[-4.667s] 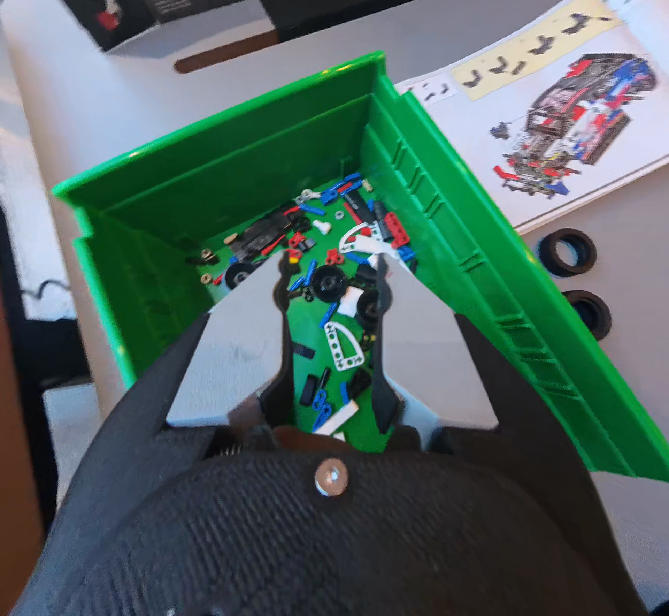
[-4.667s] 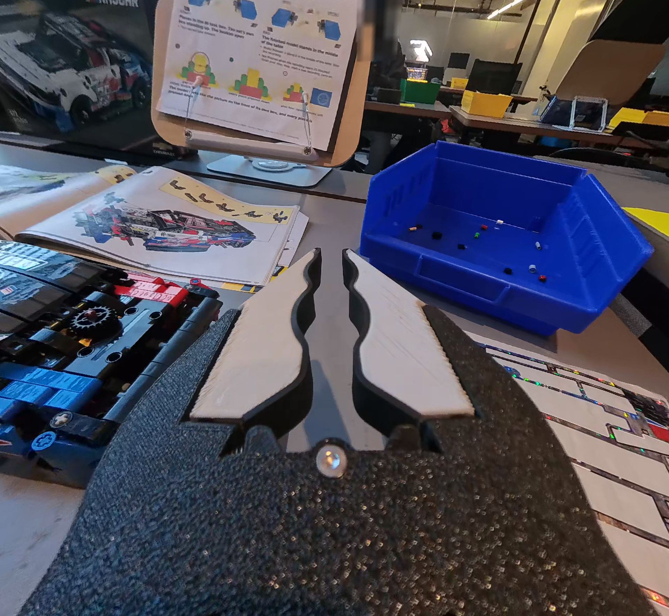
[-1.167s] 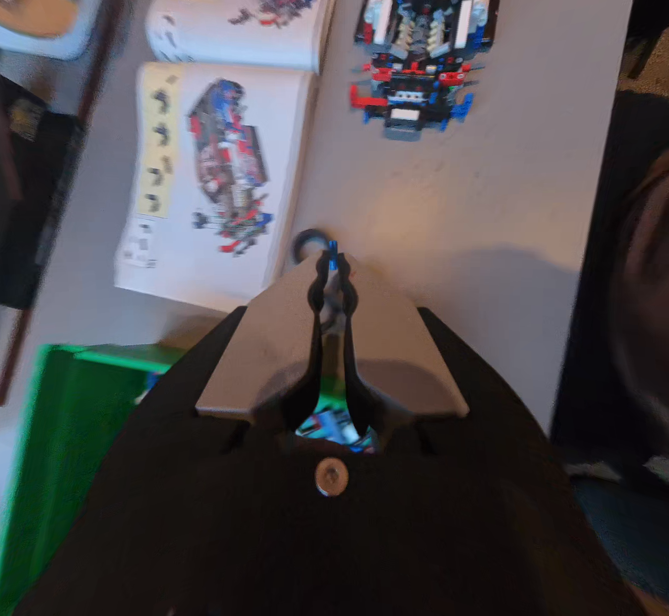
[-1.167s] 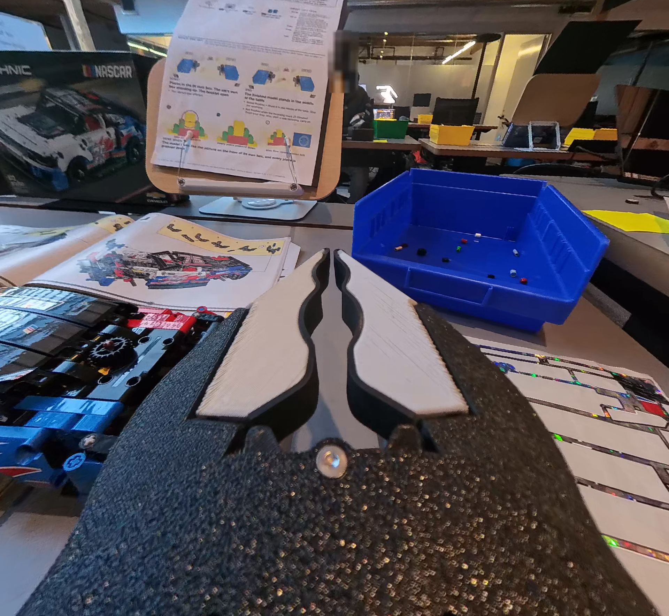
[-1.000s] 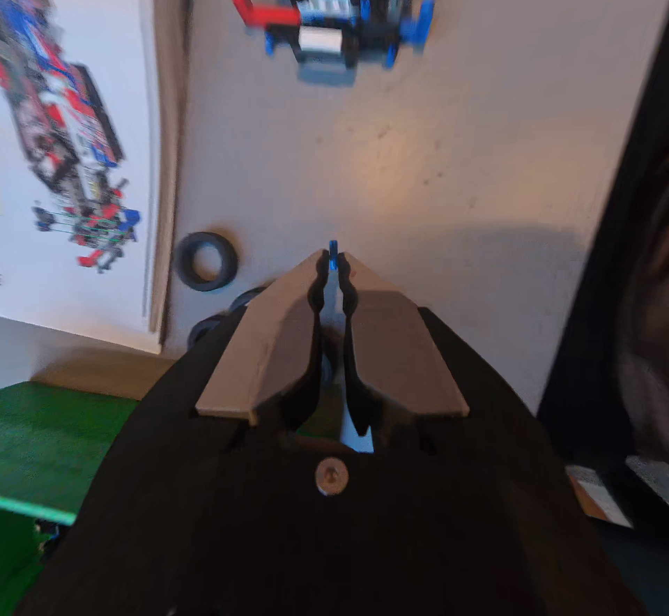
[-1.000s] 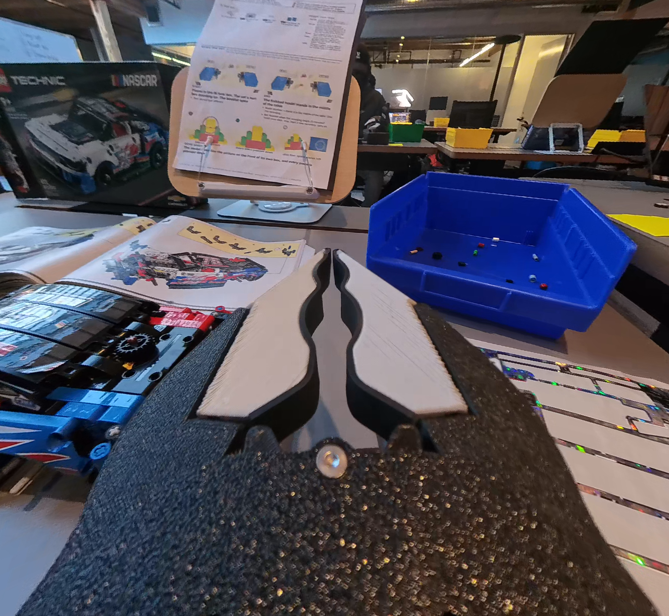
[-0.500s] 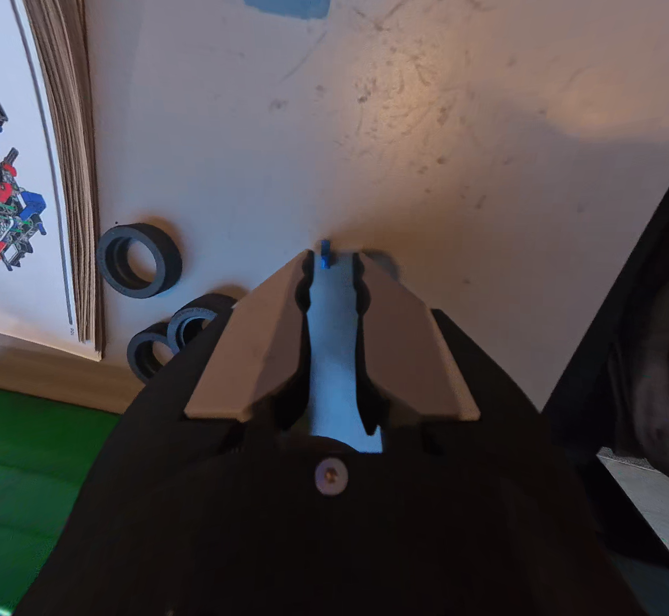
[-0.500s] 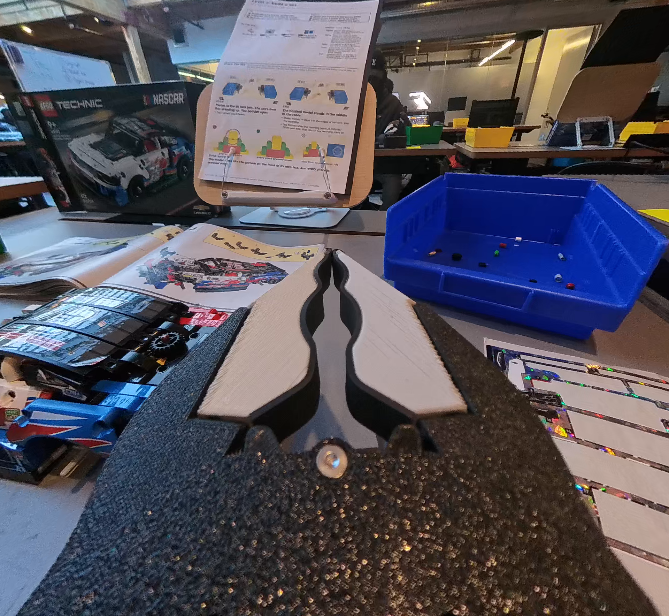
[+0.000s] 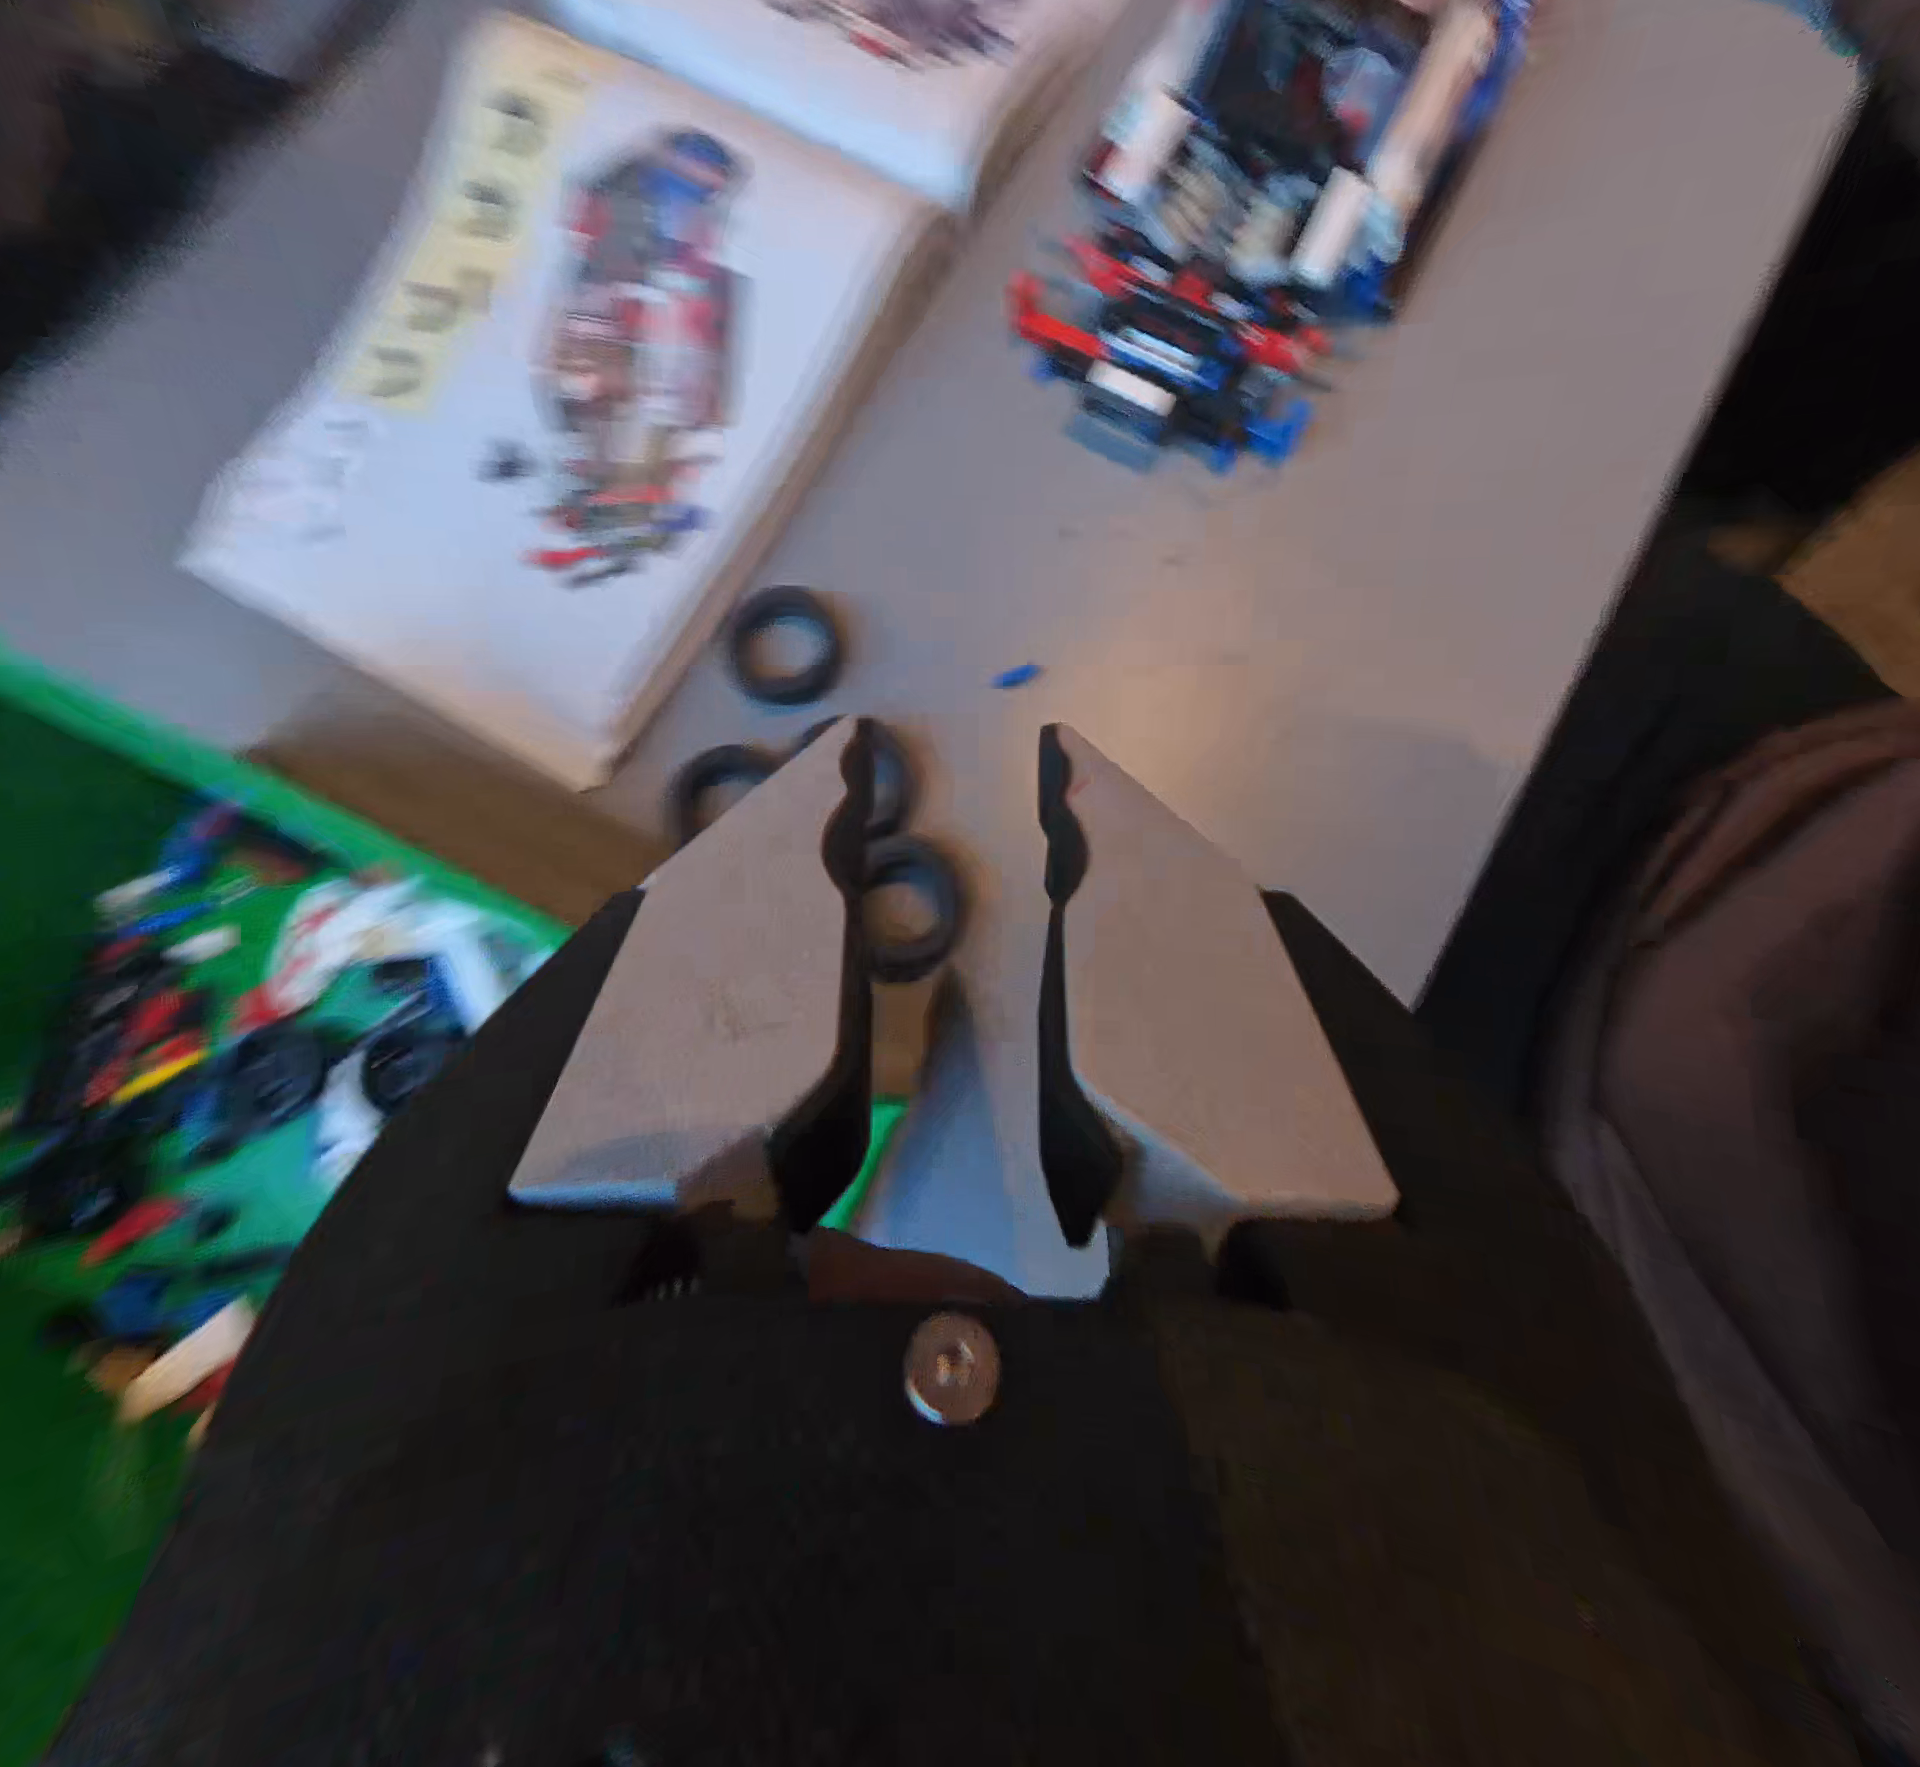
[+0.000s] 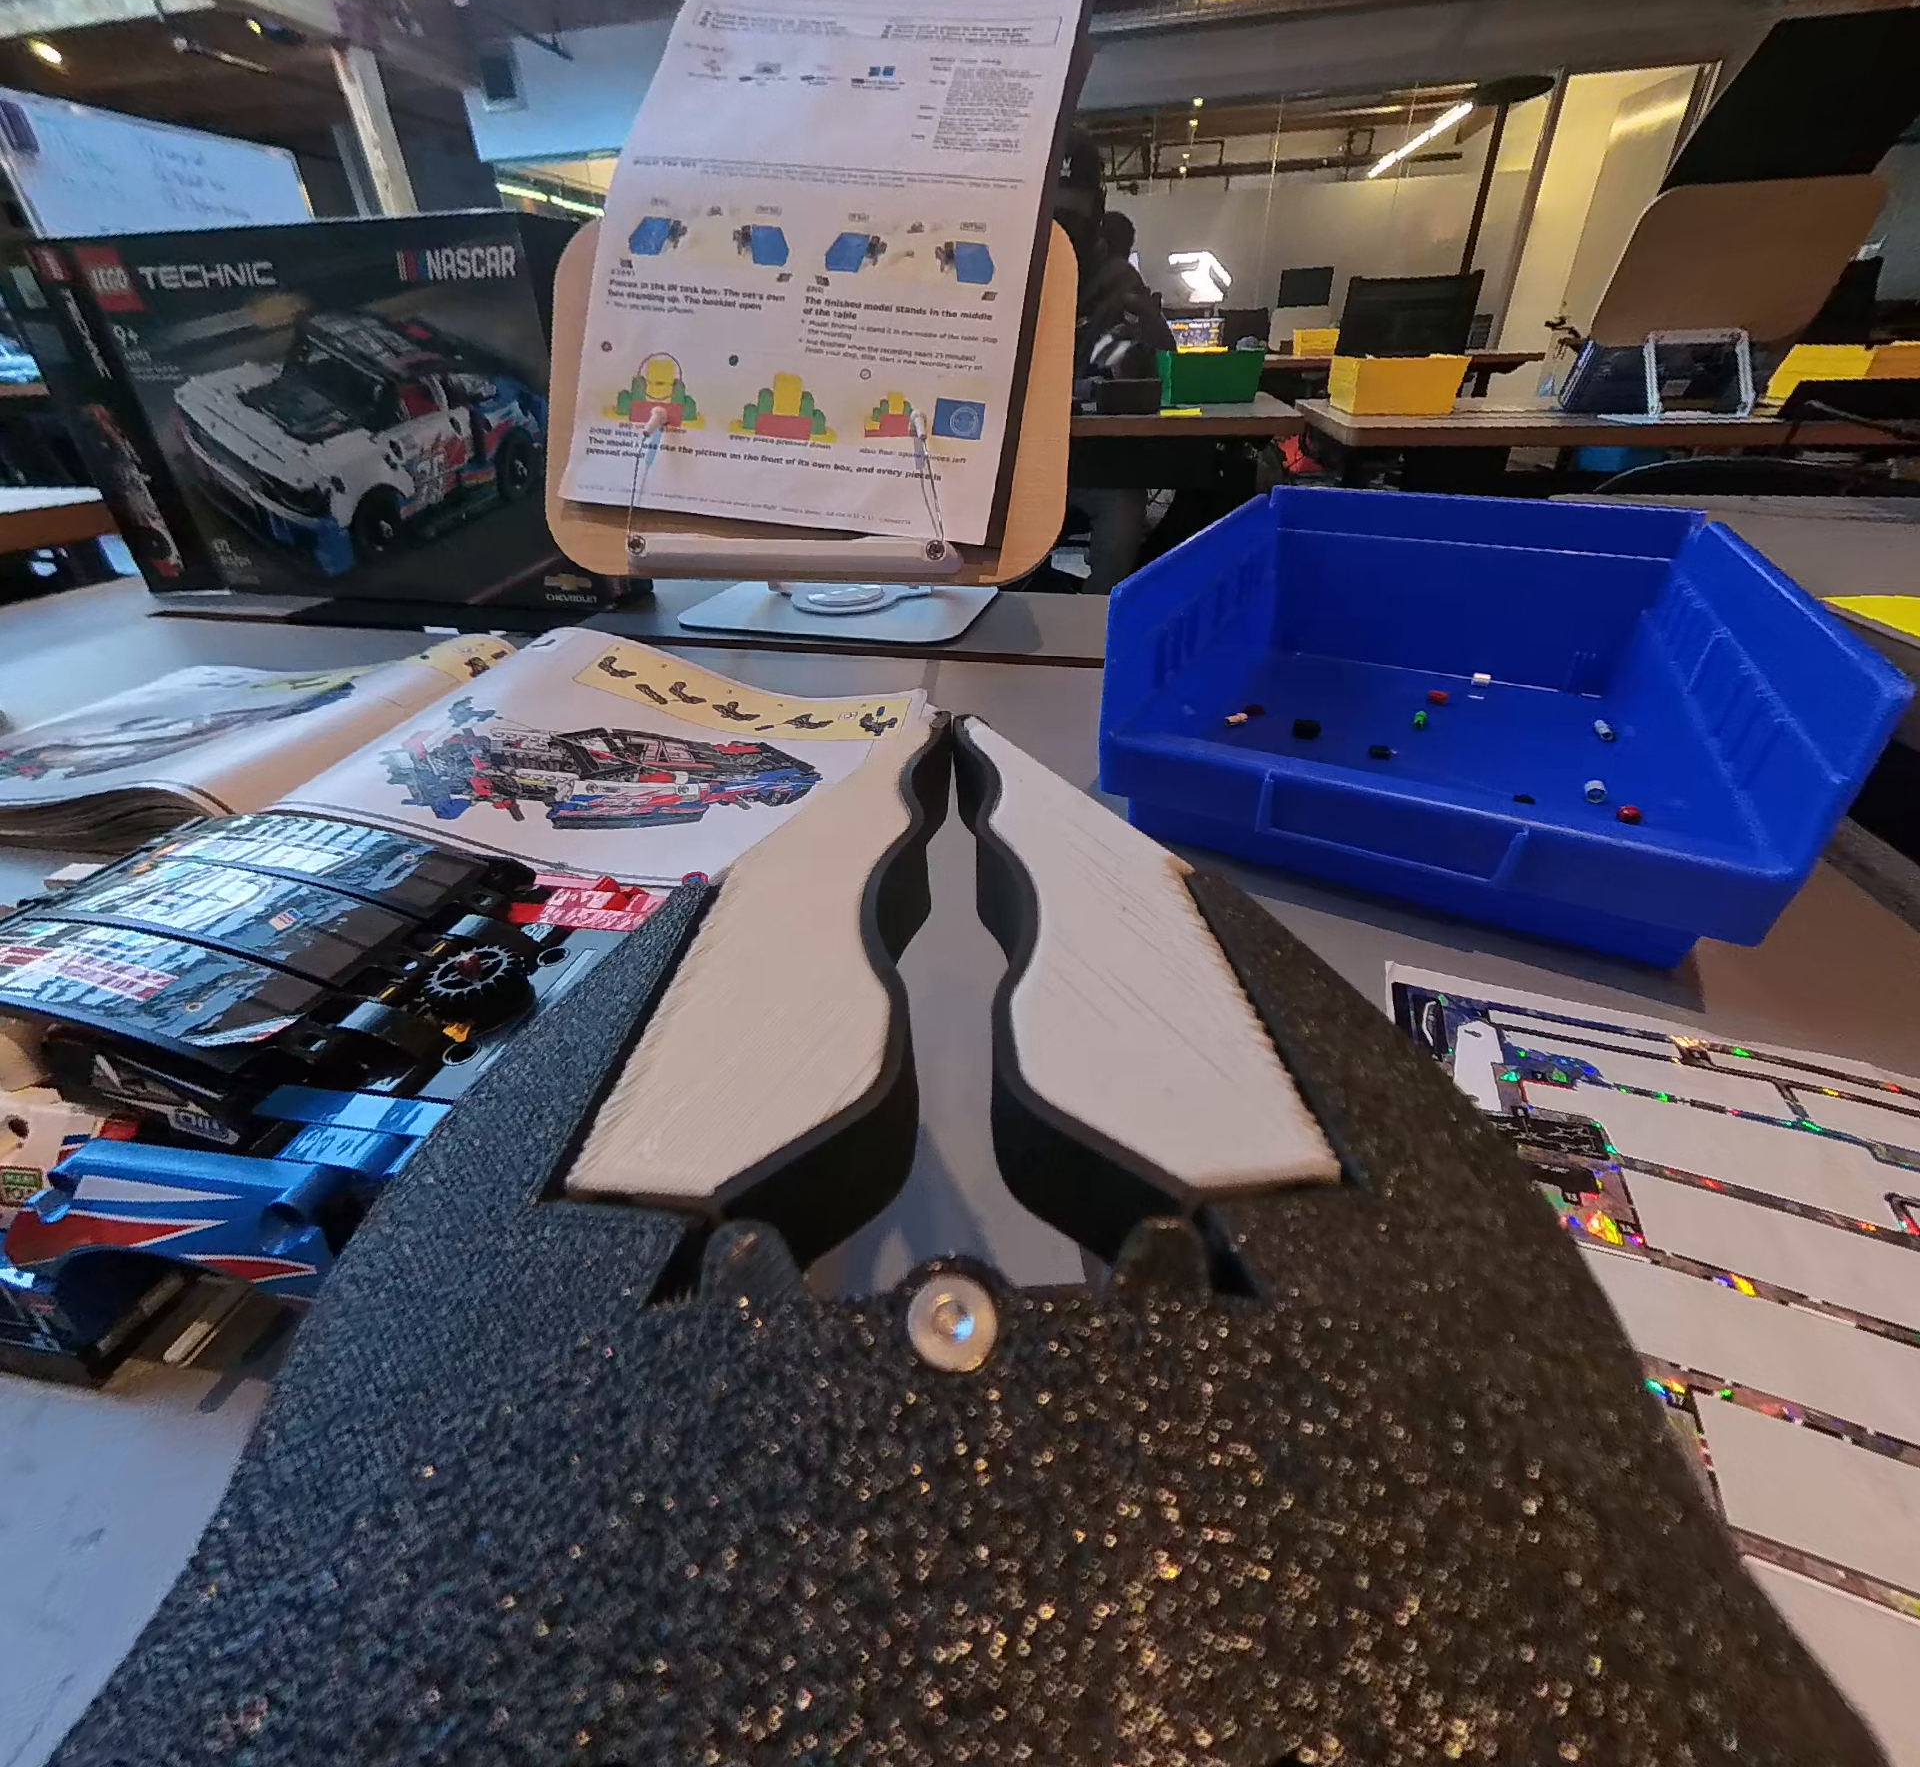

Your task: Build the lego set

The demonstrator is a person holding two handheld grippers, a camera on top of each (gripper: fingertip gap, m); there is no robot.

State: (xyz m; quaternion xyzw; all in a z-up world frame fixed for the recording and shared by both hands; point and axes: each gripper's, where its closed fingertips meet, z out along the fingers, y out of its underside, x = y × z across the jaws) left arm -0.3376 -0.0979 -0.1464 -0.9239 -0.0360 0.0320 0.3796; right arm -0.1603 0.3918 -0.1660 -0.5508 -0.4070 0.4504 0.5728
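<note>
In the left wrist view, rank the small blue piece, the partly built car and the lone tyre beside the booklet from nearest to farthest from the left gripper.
From the left gripper:
1. Small blue piece, on the table just ahead.
2. Lone tyre, ahead-left by the booklet corner.
3. Partly built car, far ahead, right.

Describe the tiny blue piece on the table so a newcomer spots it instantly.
Start at the open instruction booklet on the grey table. Right of the loose black rubber tyre at its corner lies the small blue plastic pin, alone on bare tabletop: the only blue, non-ring piece there.

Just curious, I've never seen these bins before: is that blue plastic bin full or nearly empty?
Nearly empty. The blue plastic bin shows mostly bare floor, with only a few tiny scattered pieces.
</note>
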